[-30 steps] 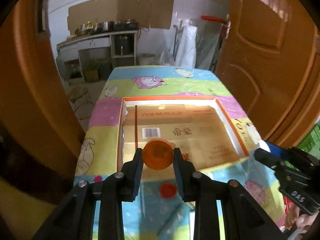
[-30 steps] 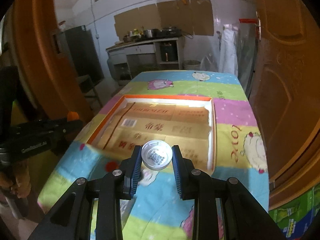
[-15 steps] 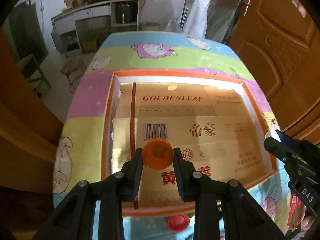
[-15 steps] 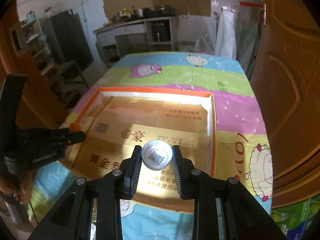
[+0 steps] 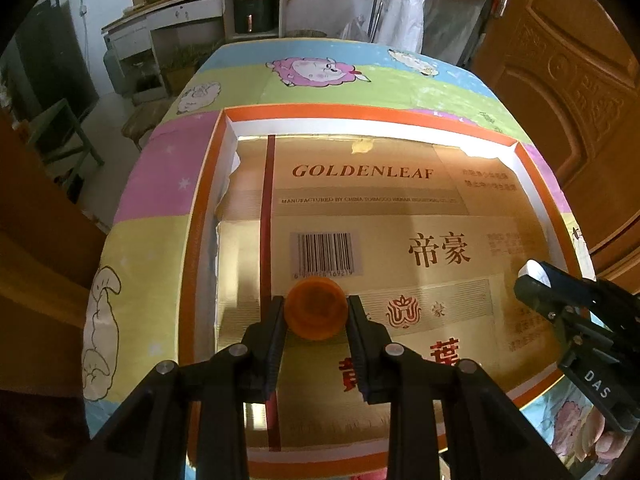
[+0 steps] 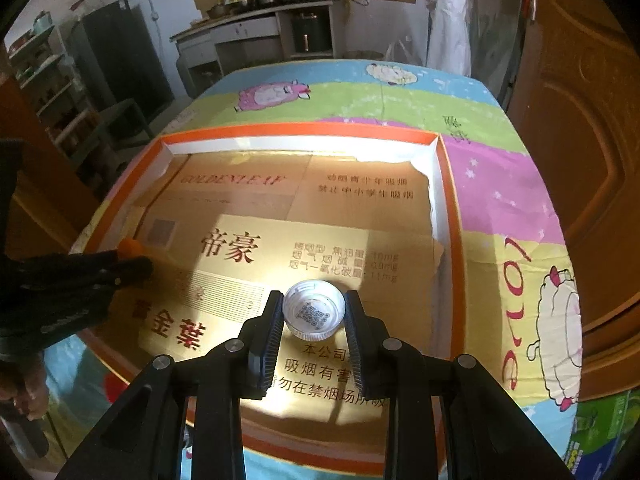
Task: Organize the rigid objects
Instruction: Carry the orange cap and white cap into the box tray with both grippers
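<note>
My left gripper (image 5: 316, 312) is shut on an orange bottle cap (image 5: 315, 309), held over the near left part of a shallow orange-rimmed box (image 5: 204, 216) lined with golden printed cardboard. My right gripper (image 6: 314, 314) is shut on a white bottle cap (image 6: 313, 316) with a printed code inside, above the near right part of the same box (image 6: 450, 216). Each gripper shows in the other's view: the right one (image 5: 536, 280) at the right edge with the white cap at its tip, the left one (image 6: 132, 260) at the left edge with the orange cap (image 6: 129, 245).
The box lies on a table with a colourful cartoon-sheep cloth (image 5: 316, 72). Wooden doors (image 5: 568, 92) stand close on the right. A kitchen counter (image 6: 256, 24) with pots is at the back. A person's hand (image 6: 24, 384) holds the left gripper's handle.
Both grippers have come forward and down over the box, still holding their caps. The red cap on the cloth in front of the box has dropped out of view.
</note>
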`<act>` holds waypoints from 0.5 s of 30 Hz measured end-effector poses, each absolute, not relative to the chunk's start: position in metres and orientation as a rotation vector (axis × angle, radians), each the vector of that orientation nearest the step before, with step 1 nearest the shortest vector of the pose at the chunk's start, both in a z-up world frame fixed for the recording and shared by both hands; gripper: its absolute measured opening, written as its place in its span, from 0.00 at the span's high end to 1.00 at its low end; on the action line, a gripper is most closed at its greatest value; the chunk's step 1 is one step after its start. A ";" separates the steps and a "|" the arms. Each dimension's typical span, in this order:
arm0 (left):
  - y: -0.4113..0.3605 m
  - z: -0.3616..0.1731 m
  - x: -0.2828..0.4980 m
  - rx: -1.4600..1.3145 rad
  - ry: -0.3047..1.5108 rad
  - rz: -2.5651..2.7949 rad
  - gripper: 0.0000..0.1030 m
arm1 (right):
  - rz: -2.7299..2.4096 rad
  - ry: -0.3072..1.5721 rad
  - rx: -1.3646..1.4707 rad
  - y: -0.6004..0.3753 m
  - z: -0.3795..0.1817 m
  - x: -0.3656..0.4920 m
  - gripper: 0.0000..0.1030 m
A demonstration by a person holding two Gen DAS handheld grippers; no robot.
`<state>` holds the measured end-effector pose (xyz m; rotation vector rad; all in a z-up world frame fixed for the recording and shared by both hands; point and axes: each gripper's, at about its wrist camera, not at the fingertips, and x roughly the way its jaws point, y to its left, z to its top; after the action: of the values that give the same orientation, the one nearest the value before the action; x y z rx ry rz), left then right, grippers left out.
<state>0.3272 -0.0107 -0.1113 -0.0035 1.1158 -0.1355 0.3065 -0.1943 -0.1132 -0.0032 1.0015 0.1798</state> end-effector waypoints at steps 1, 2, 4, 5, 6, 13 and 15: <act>-0.011 -0.112 0.327 -0.002 1.110 -0.137 0.71 | 0.176 1.004 -0.005 -0.194 -0.116 0.307 0.70; -0.011 -0.111 0.327 -0.001 1.099 -0.143 0.71 | 0.173 1.006 -0.005 -0.194 -0.118 0.308 0.70; -0.011 -0.112 0.328 -0.004 1.084 -0.164 0.70 | 0.171 1.006 -0.002 -0.194 -0.121 0.310 0.70; -0.011 -0.112 0.328 -0.003 1.075 -0.175 0.70 | 0.171 1.004 -0.002 -0.195 -0.121 0.310 0.70; -0.010 -0.112 0.328 -0.007 1.067 -0.189 0.67 | 0.171 0.998 -0.003 -0.195 -0.122 0.310 0.70; -0.009 -0.111 0.324 -0.059 1.040 -0.257 0.35 | 0.176 0.973 -0.006 -0.194 -0.123 0.308 0.65; -0.007 -0.108 0.320 -0.067 1.026 -0.253 0.35 | 0.179 0.962 0.004 -0.195 -0.121 0.305 0.59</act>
<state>0.3200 -0.0071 -0.1081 -0.0674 1.0260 -0.2525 0.3053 -0.1951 -0.1213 0.0038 0.9625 0.1790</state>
